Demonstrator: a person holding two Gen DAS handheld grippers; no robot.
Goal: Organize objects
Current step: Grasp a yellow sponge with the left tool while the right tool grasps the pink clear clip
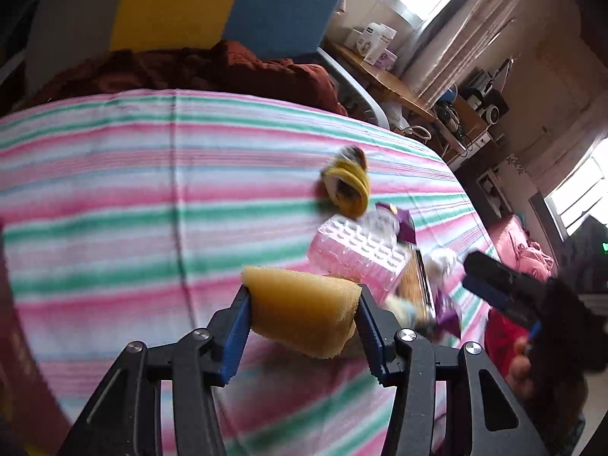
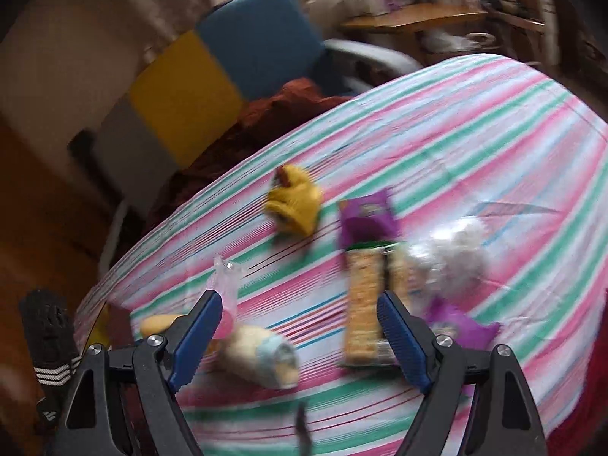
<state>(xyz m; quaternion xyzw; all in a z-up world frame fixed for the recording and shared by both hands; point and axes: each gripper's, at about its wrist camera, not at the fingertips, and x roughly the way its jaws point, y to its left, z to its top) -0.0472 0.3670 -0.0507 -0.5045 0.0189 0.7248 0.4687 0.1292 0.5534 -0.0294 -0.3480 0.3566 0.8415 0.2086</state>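
Left claw [image 1: 302,317] pinches the yellow sponge [image 1: 304,311] above the striped bench [image 1: 114,190], just short of the pink rack [image 1: 357,256]; right claw [image 2: 300,336] gapes empty; compressible sponge may slip or clip rack.

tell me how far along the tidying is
Early, it seems. Nothing looks sorted yet. In hand: the left gripper is shut on a yellow sponge, lifted over the striped cloth. The right gripper is open and empty. Left: the yellow glove, purple packet, snack bar, pink tray and a rolled bundle lie scattered.
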